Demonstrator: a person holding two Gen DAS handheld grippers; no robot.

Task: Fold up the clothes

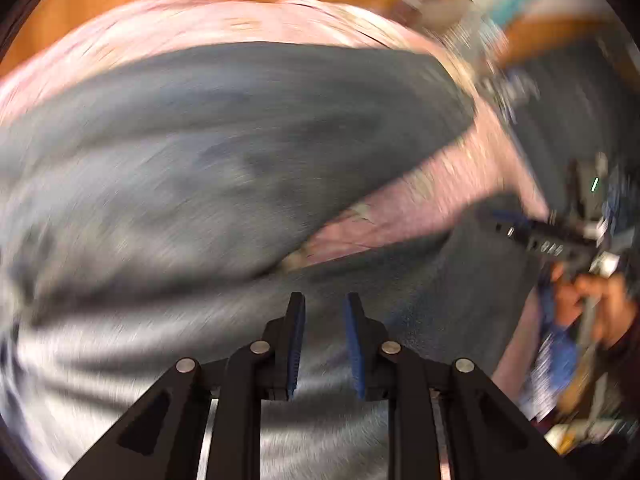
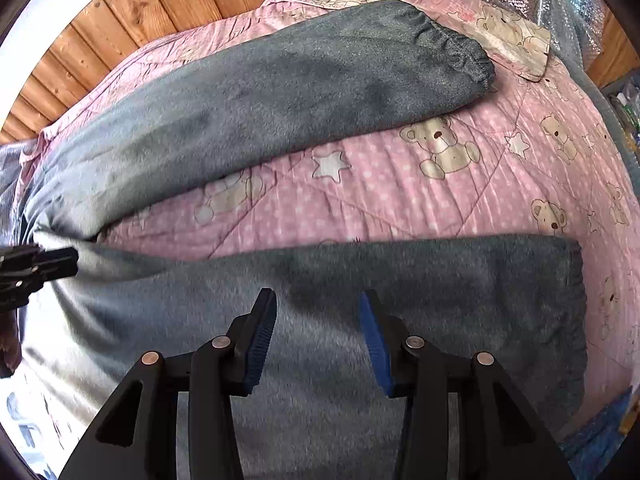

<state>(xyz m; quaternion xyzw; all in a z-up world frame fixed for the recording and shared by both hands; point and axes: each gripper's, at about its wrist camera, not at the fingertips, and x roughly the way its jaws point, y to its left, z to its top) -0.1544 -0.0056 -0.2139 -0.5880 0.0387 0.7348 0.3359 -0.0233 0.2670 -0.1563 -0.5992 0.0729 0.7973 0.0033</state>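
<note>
Wooden wall panelling (image 2: 132, 20) is backing a pink bear-print quilt (image 2: 400, 184) where grey fleece trousers (image 2: 320, 360) are lying, legs running crosswise ahead of the right gripper (image 2: 318, 304), fingers parted, empty, over the nearer leg; left gripper (image 1: 325, 304) is likewise parted.

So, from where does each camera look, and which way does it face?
Left wrist: sits on the left gripper, facing across the grey trousers toward the right gripper; a hand shows. Blurred.
Right wrist: sits on the right gripper, looking over both trouser legs on the pink quilt; the left gripper shows at the edge.
Shared: trousers, quilt, wooden wall.
</note>
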